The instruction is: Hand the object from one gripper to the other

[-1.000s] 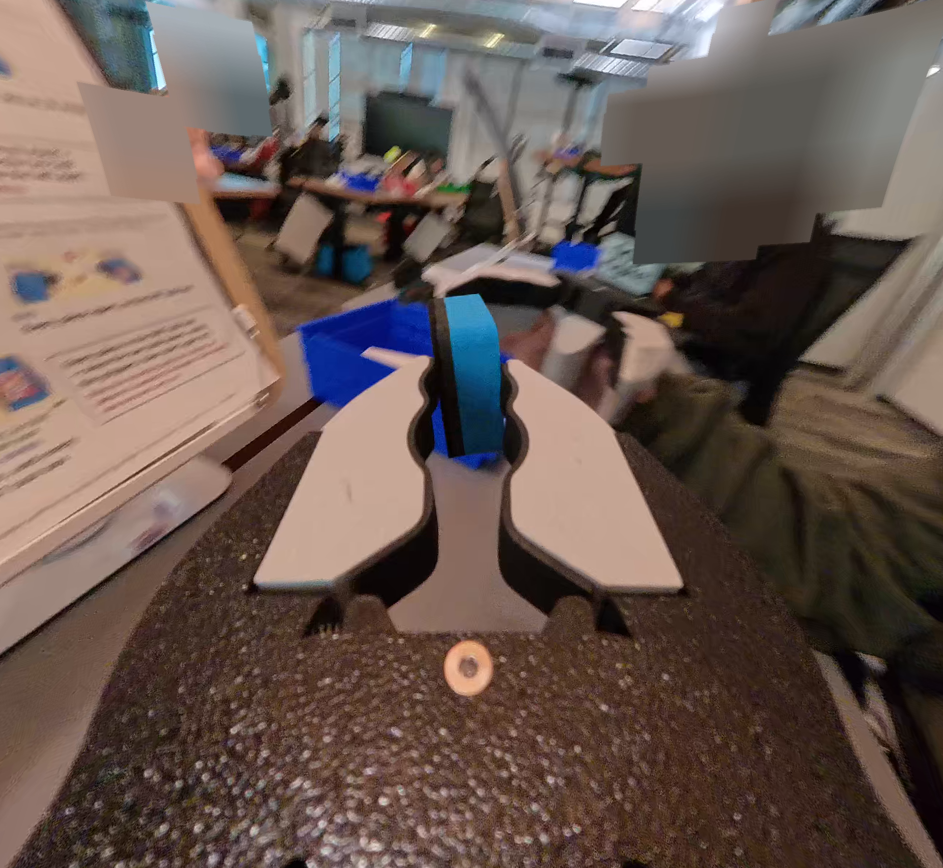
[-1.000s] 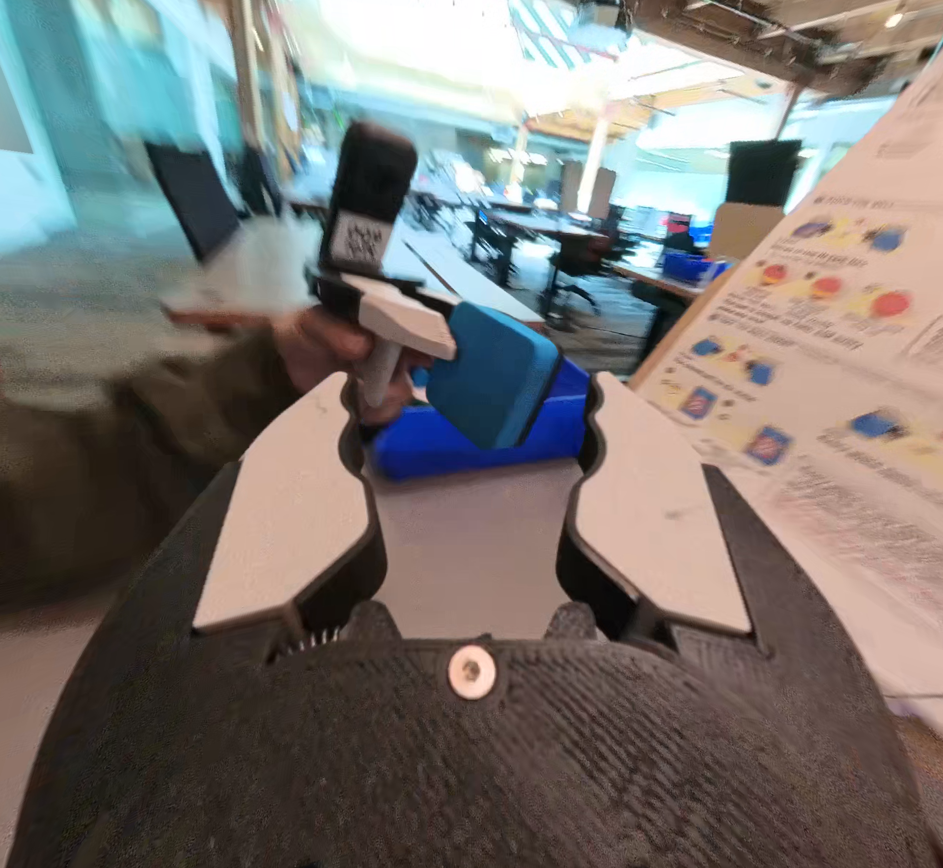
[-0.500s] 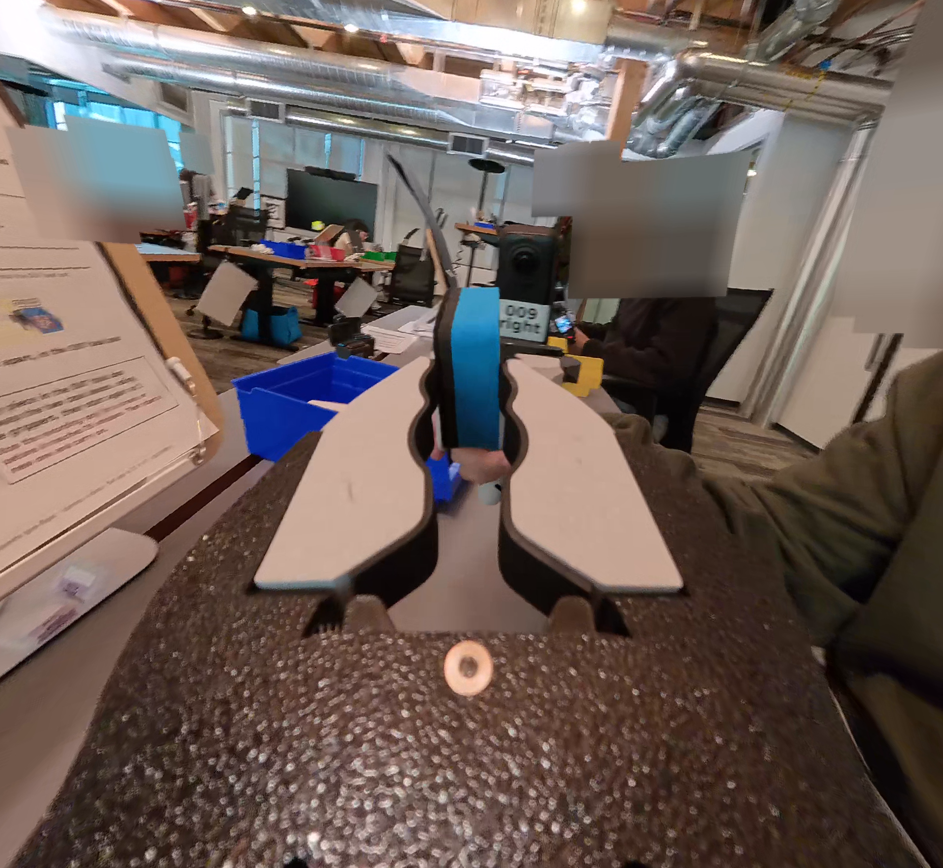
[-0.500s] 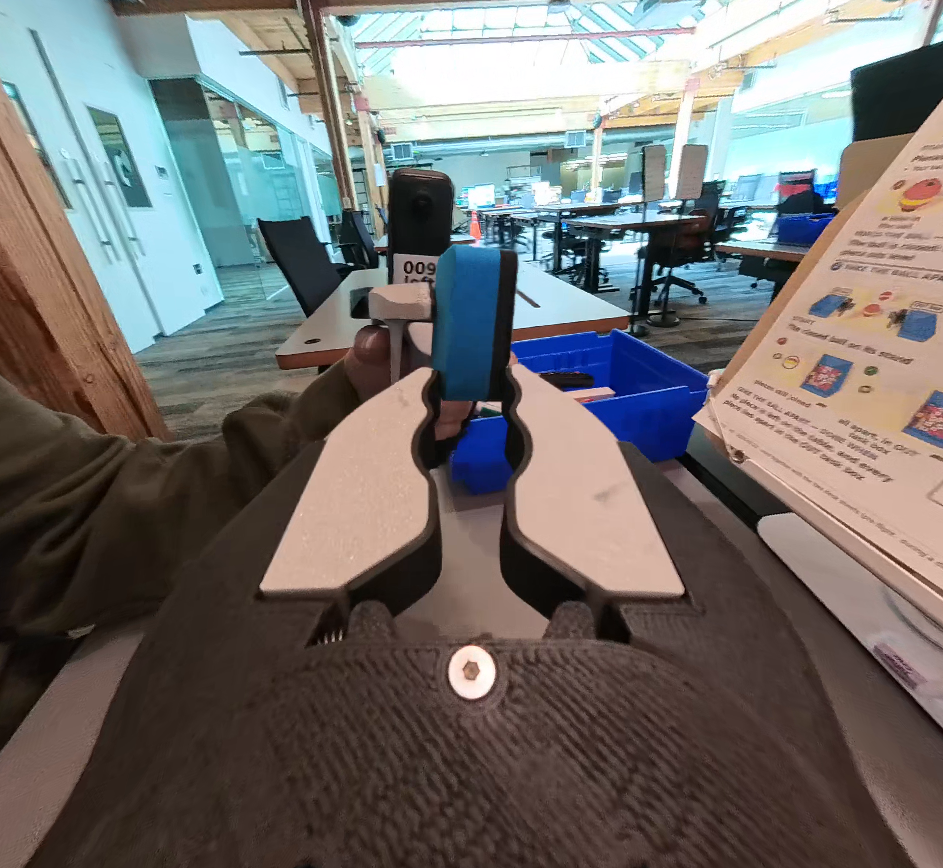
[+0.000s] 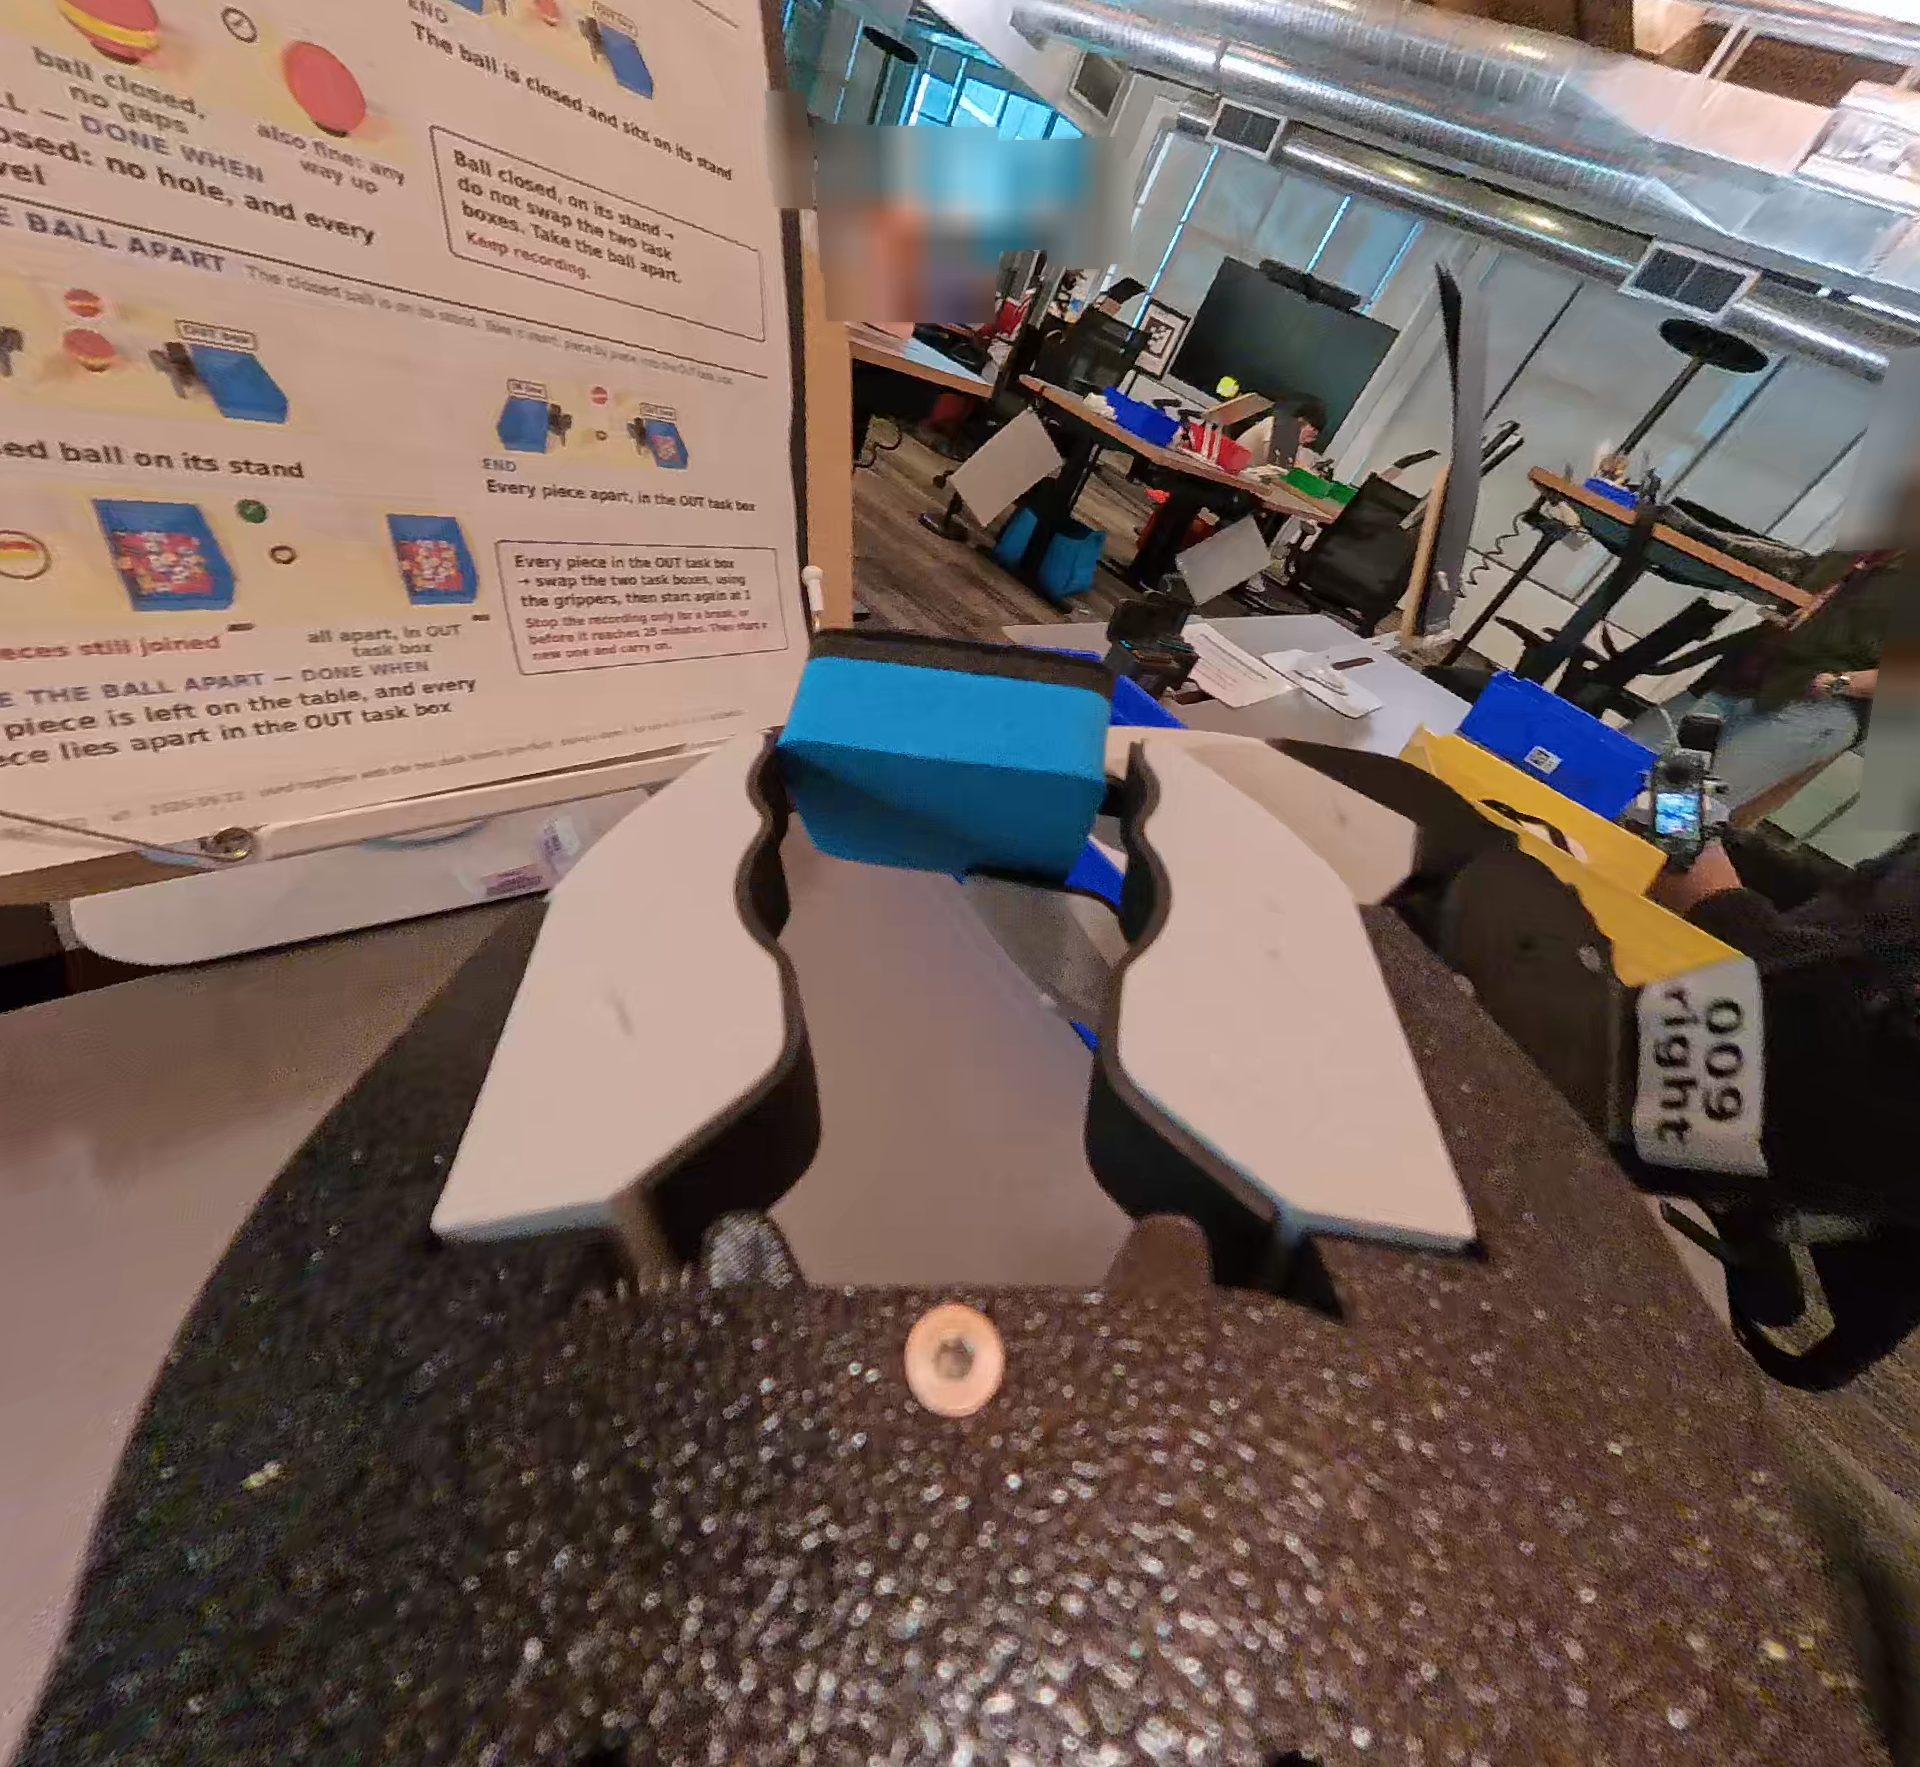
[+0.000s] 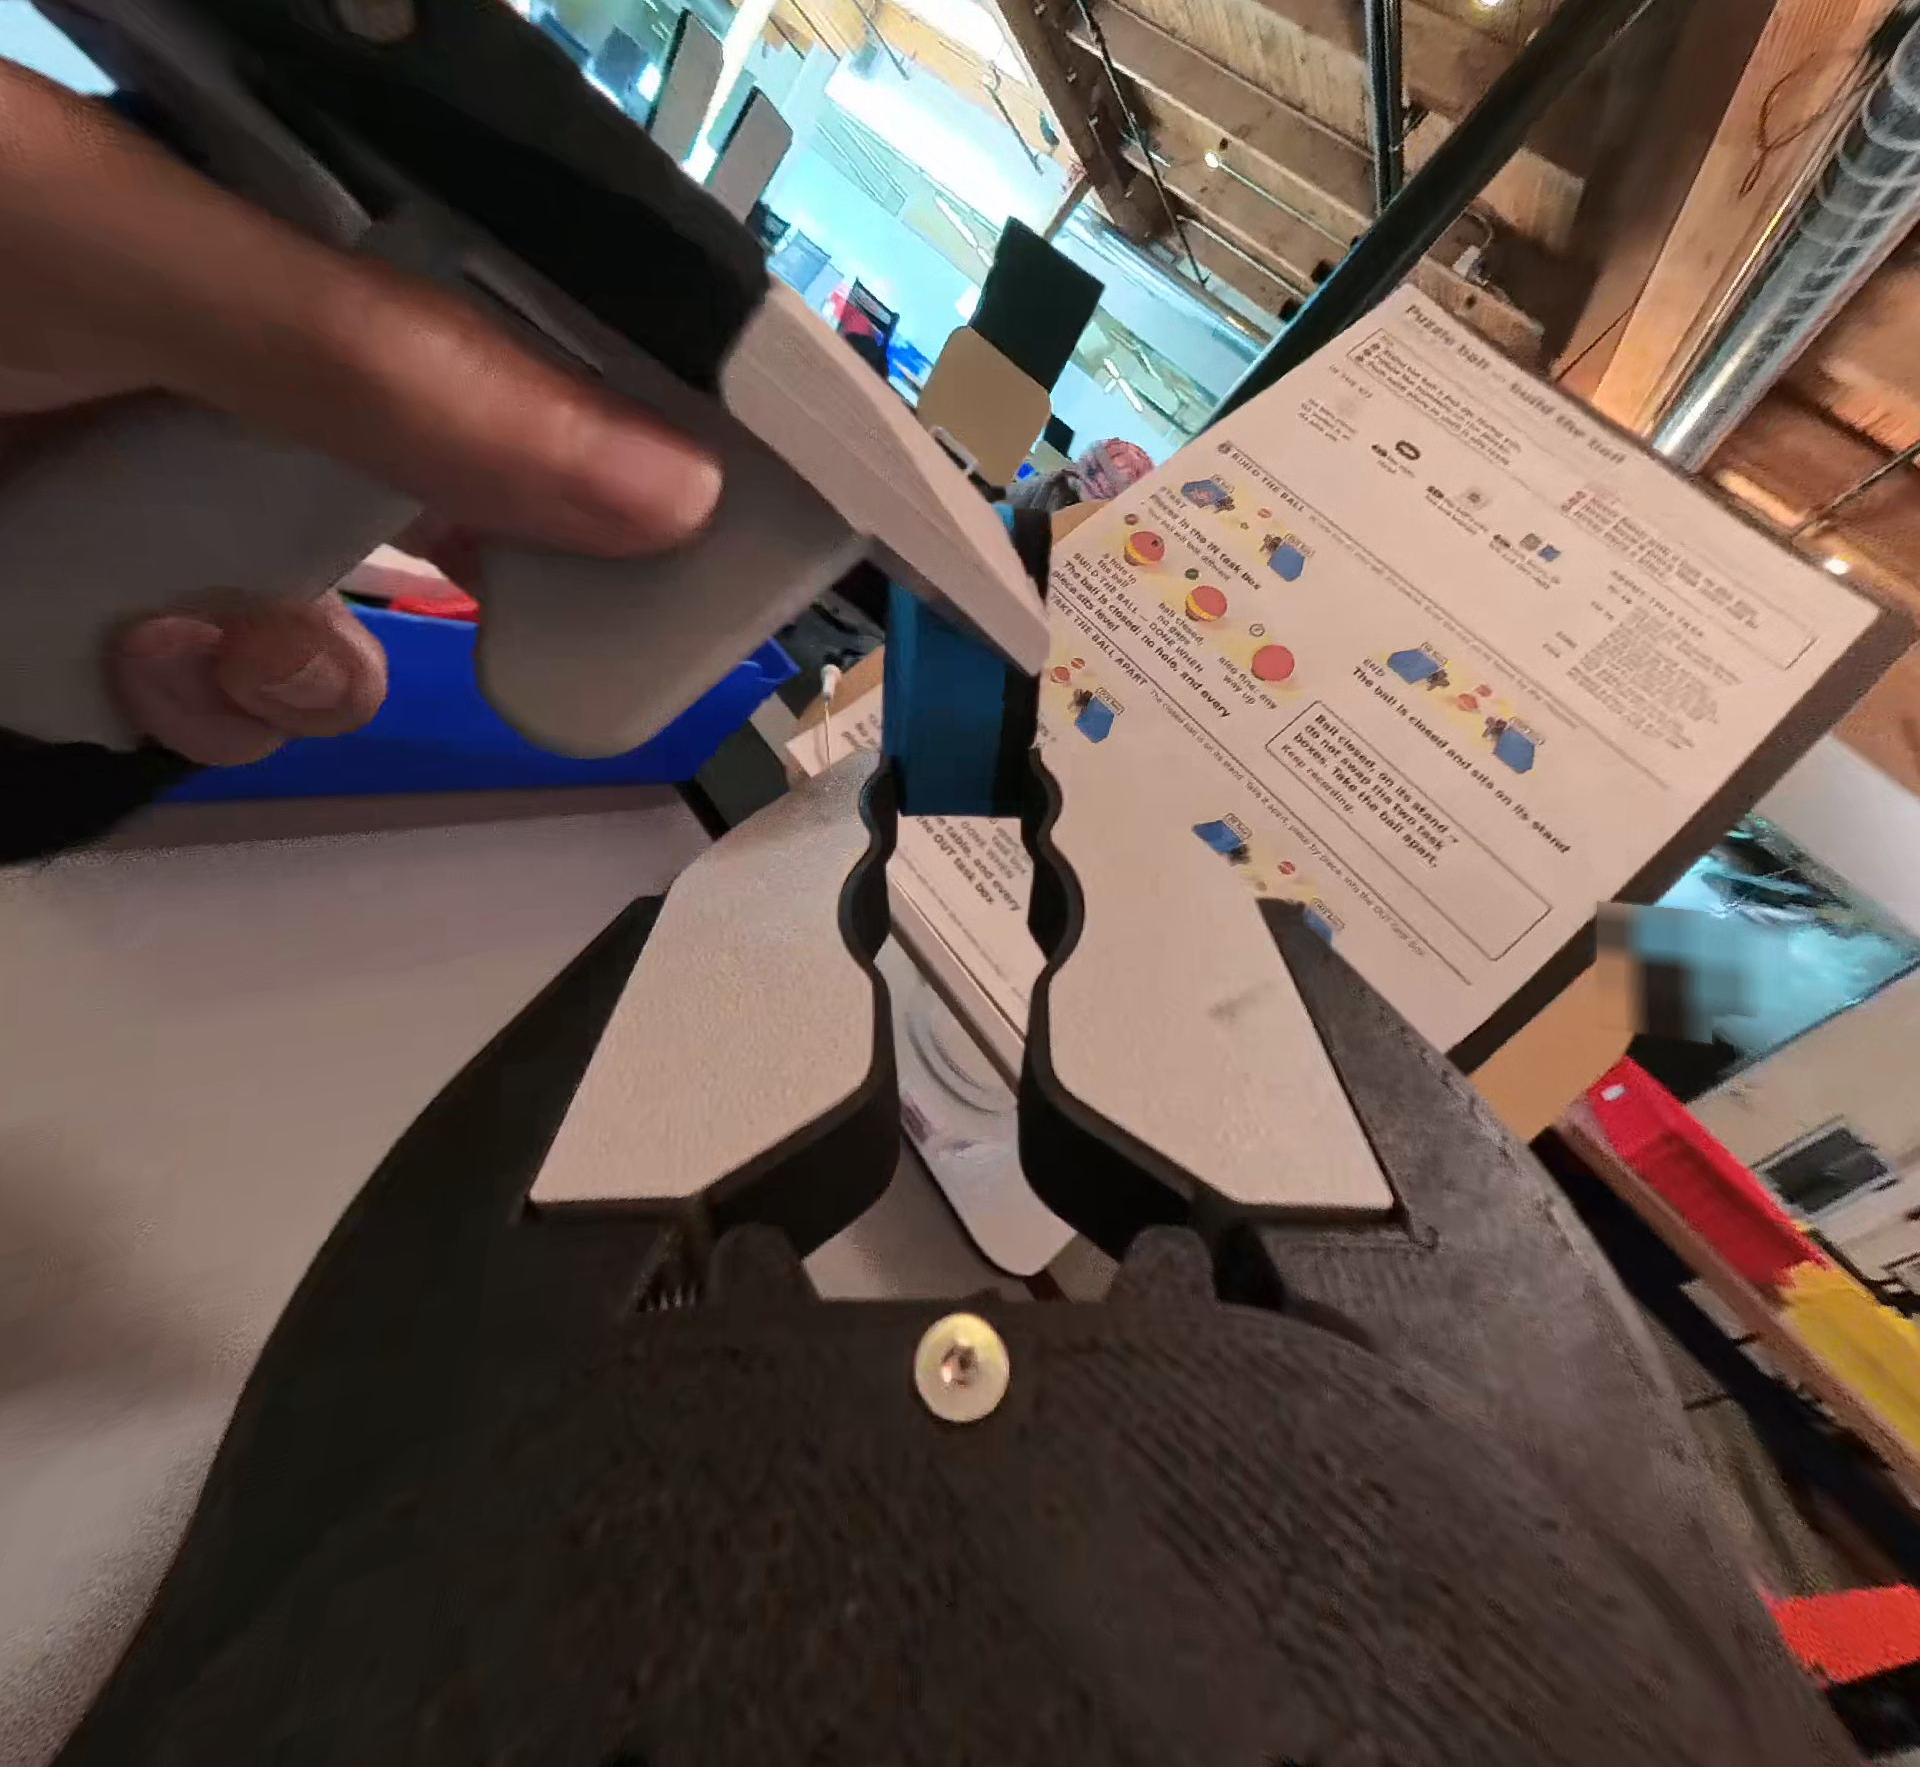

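The thing being passed is a blue foam block with a thin black layer on one face (image 5: 940,782), and it is sitting in the air above the grey counter (image 5: 156,1146), in front of the big white printed instruction board (image 5: 395,315).

In the right wrist view the right gripper (image 6: 958,782) is pinching the block (image 6: 951,709) at its lower end, its jaws drawn in close against the two broad faces. A grey finger of the left gripper is lying across the upper part of the block, with a hand (image 6: 312,429) wrapped around that gripper's handle.

In the left wrist view the left gripper (image 5: 940,772) is standing well open. The block is lying crosswise between its tips; I cannot tell whether the left tip is touching it, and a gap is showing at the right tip, so it is likely no longer clamping.

The block is looking light, soft and springy, with a matte, grippy surface and nothing breakable about it. Squeezing it hard is likely to dent it rather than harm it. The broad flat faces are the sound place to take hold, well in from the edge, since a corner pinch could let foam twist out.

Behind the block, a blue plastic bin (image 6: 447,730) is resting on the counter.
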Demonstrator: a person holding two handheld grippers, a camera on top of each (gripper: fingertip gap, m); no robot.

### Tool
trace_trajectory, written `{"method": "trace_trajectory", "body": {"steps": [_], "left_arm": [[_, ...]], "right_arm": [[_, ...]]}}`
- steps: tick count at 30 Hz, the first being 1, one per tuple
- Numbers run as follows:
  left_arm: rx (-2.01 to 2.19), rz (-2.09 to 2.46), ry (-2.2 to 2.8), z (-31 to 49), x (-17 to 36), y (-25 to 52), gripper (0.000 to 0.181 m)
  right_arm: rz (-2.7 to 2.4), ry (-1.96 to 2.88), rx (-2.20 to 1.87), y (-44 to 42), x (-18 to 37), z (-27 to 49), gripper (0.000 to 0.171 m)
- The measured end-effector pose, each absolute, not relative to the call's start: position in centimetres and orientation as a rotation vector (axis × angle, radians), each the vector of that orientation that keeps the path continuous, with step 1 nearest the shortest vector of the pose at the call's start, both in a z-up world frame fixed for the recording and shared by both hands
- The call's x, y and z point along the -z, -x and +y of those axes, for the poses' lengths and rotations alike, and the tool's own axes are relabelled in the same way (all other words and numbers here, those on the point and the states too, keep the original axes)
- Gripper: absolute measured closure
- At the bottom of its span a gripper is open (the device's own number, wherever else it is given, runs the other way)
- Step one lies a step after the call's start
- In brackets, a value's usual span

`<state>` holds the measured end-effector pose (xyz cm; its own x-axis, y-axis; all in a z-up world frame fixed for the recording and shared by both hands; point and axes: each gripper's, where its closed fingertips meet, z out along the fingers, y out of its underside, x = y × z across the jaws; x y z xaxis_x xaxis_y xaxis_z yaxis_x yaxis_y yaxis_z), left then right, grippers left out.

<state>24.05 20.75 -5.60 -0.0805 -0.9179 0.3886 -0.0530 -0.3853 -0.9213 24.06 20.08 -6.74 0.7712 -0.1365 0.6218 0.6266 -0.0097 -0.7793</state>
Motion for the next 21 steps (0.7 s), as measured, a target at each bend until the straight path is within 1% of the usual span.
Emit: {"method": "trace_trajectory", "body": {"steps": [1,4,6,7,9,12,14,16,17,18,21], "left_arm": [[1.537,1.094,1.483,20.9,5.7,-24.0,0.125],[1.549,1.155,1.424,20.8,5.5,-23.8,0.125],[1.562,1.206,1.337,20.6,5.1,-23.4,0.125],[1.587,1.236,1.277,20.4,4.7,-23.1,0.125],[1.68,1.299,1.134,19.6,3.9,-22.2,0.125],[1.807,1.368,0.872,18.4,2.7,-20.2,0.125],[1.85,1.382,0.686,17.7,1.9,-18.6,0.125],[1.792,1.399,0.527,17.2,1.9,-17.6,0.125],[1.74,1.416,0.467,17.0,2.3,-17.4,0.125],[1.691,1.429,0.417,16.9,2.6,-17.3,0.125],[1.651,1.412,0.308,16.6,3.0,-17.0,0.125]], "right_arm": [[-0.426,1.472,0.648,-24.1,6.8,20.1,0.148],[-0.439,1.476,0.617,-23.7,6.8,20.1,0.149],[-0.437,1.464,0.503,-23.1,6.6,19.9,0.147],[-0.417,1.456,0.394,-22.8,6.3,19.7,0.14],[-0.316,1.442,0.095,-22.5,5.7,19.2,0.119],[-0.155,1.348,-0.534,-21.5,4.3,18.0,0.089],[-0.099,1.311,-0.99,-20.2,4.1,16.8,0.095],[-0.11,1.266,-1.277,-19.2,4.0,15.9,0.102],[-0.083,1.238,-1.34,-19.2,3.9,16.0,0.108],[-0.065,1.222,-1.394,-19.0,3.9,16.1,0.106],[-0.107,1.293,-1.483,-17.1,5.0,16.3,0.11]]}}
